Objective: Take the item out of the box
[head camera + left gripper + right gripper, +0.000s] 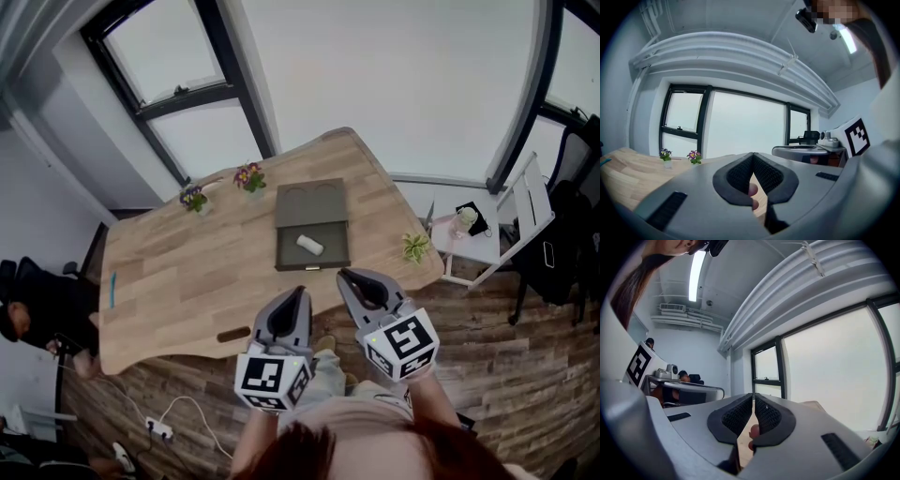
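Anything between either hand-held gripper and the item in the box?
Nothing visible. The box lies open, lid folded back, and the white item sits exposed inside. Only bare table separates it from the left hand-held gripper and right hand-held gripper, both shut.

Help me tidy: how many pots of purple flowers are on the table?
2 pots, at the table's far edge left of the box: one nearer it, one further left.

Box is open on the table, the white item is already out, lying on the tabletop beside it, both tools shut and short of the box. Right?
Not quite: the head view shows the white item lying inside the open box, not on the table beside it. The rest holds: left tool and right tool are shut, short of the box.
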Motion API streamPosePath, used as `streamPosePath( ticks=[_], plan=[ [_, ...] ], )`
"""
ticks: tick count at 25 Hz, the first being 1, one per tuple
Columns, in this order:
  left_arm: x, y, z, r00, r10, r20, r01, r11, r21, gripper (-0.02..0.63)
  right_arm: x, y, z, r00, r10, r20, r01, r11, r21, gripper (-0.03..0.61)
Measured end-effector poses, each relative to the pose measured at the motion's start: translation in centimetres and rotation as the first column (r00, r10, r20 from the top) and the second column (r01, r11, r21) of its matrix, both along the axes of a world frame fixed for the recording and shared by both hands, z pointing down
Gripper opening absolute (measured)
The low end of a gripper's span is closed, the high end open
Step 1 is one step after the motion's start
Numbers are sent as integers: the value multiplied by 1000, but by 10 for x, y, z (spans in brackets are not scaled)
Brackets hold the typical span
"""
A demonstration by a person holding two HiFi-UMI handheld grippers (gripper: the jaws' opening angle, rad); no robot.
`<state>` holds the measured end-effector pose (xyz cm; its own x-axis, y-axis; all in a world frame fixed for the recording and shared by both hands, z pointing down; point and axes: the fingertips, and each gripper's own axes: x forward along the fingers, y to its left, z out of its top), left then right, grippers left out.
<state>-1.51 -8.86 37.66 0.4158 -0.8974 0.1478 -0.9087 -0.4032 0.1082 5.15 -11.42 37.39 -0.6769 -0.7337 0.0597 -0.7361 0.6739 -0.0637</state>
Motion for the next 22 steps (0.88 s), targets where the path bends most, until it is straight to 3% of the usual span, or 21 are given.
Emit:
streamPosePath(
  ticks=[22],
  plan=[
    [-39, -93, 26, 999, 36, -12, -37, 998, -46, 0, -42, -86, 50, 991, -17, -131, 6, 996, -86, 10]
  ],
)
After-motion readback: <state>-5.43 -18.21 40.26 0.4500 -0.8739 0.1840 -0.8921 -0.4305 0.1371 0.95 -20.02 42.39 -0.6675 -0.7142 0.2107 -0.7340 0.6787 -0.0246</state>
